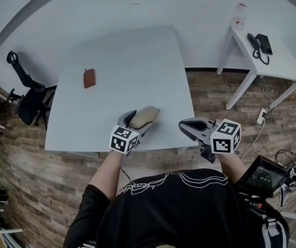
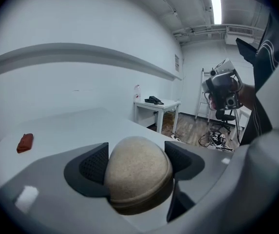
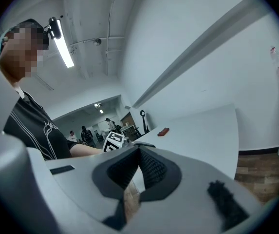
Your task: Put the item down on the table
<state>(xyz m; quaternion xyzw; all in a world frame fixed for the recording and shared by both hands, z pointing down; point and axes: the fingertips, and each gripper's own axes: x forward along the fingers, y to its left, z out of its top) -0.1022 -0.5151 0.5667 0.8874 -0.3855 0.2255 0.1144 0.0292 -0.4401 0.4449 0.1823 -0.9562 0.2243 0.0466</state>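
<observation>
A rounded beige item with a rough, stone-like surface sits between the jaws of my left gripper, near the front edge of the white table. In the left gripper view the item fills the gap, and both dark pads press its sides. Whether it touches the tabletop I cannot tell. My right gripper hangs off the table's front right corner. Its jaws are shut with nothing between them.
A small red-brown pouch lies on the table's far left part. A small white desk with a black phone stands to the right. A black office chair is at the table's left. Wood floor surrounds the table.
</observation>
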